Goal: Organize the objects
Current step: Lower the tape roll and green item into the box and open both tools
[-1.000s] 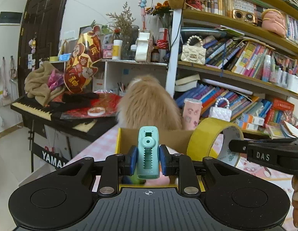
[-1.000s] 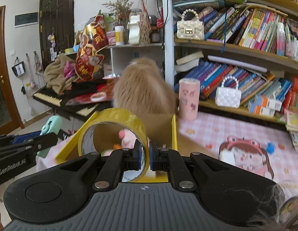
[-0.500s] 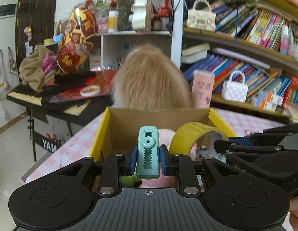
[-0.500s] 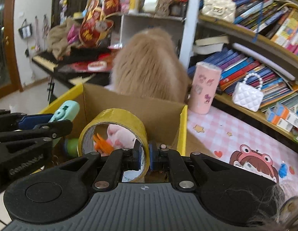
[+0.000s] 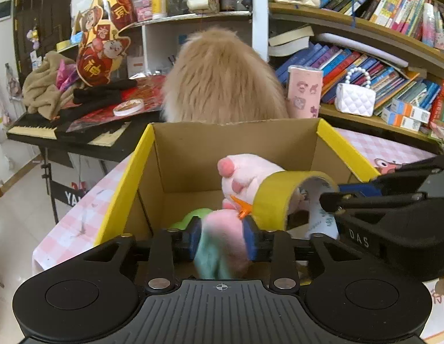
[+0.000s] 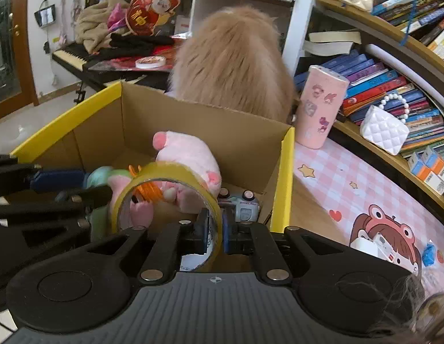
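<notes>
Seemingly light and stiff, the teal clip (image 5: 209,258) blurs between our left gripper (image 5: 220,239)'s parted pads over the cardboard box (image 5: 233,143); we cannot tell whether it's held. Rightward, our right gripper (image 6: 214,226) pinches the tape roll (image 6: 164,197)'s rigid wall above the plush pig (image 6: 190,157), pink checked tablecloth (image 6: 351,172) beside.

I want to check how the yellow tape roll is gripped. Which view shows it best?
The right wrist view: the yellow tape roll faces the camera as a full ring, its wall pinched between the right tongs over the cardboard box. The left wrist view shows only its outer side and part of the opening, with the grip hidden behind the right tongs.
</notes>
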A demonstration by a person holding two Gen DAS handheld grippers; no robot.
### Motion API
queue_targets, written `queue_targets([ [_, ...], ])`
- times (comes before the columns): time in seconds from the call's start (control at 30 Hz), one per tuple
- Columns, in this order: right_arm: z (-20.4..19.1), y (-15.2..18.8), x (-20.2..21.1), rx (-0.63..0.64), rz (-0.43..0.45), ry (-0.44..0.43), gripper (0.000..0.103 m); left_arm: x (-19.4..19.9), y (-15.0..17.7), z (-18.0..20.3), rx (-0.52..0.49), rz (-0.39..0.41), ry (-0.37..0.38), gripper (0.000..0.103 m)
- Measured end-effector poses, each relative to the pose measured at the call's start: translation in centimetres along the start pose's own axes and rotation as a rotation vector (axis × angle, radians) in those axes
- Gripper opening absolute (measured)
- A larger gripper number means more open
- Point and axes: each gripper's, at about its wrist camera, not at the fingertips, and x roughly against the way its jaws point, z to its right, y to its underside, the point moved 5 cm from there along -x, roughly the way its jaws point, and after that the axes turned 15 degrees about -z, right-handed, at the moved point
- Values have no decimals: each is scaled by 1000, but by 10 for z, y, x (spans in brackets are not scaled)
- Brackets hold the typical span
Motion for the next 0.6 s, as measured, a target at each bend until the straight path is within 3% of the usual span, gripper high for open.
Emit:
queue_targets([
  [0.07,1,0,9,-10,22,3,25,10,1,-1,2,33,2,57],
  [0.1,1,1,14,-13,35,4,27,16,1,-2,3,52,0,59],
  [0.4,-1,15,67,-100,134,9,27,69,13,-10,24,148,28,64],
  [0.6,-10,43,90,-148,150,27,27,85,38,-19,39,131,32,66],
])
